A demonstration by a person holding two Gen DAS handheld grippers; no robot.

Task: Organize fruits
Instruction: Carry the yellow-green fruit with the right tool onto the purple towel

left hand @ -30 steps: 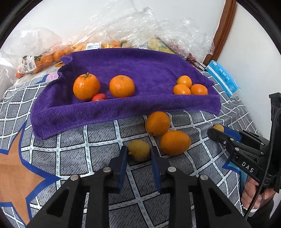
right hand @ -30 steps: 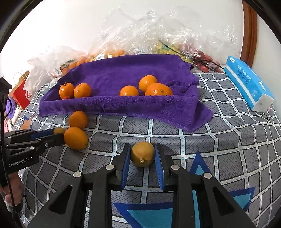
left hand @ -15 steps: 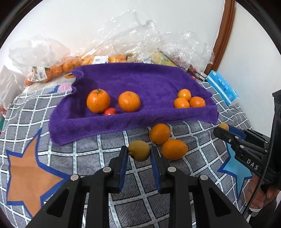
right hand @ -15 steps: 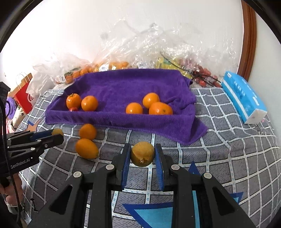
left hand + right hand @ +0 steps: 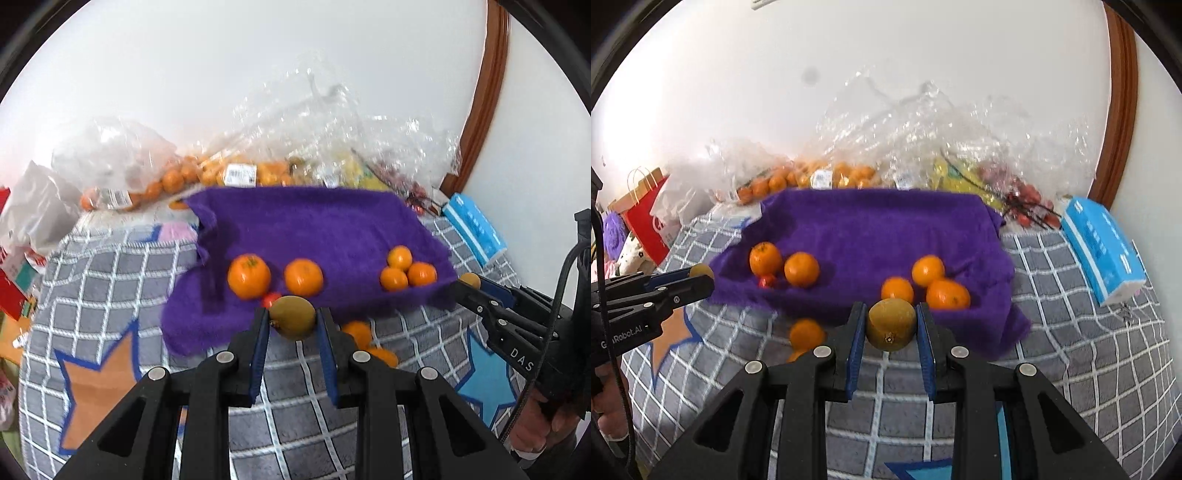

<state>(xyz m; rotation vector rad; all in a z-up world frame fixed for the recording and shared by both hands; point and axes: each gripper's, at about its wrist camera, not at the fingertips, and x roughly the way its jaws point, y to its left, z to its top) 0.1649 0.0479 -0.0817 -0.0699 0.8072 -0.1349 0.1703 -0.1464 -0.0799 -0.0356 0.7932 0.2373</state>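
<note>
Left gripper (image 5: 291, 326) pinching round yellow-green fruit (image 5: 292, 317); right gripper (image 5: 891, 328) pinching second round yellow-brown fruit (image 5: 892, 325). Both fruits held above grey checked bedcover (image 5: 1071, 332), at near edge of purple towel (image 5: 871, 229) bearing five orange mandarins (image 5: 801, 268). Two more lie on bedcover.

A: Bright, even daylight; the white wall (image 5: 258, 74) washes out near twelve o'clock.

B: Motion blur smears the purple towel (image 5: 879, 229). Fisheye bending, black corners at every rim.
</note>
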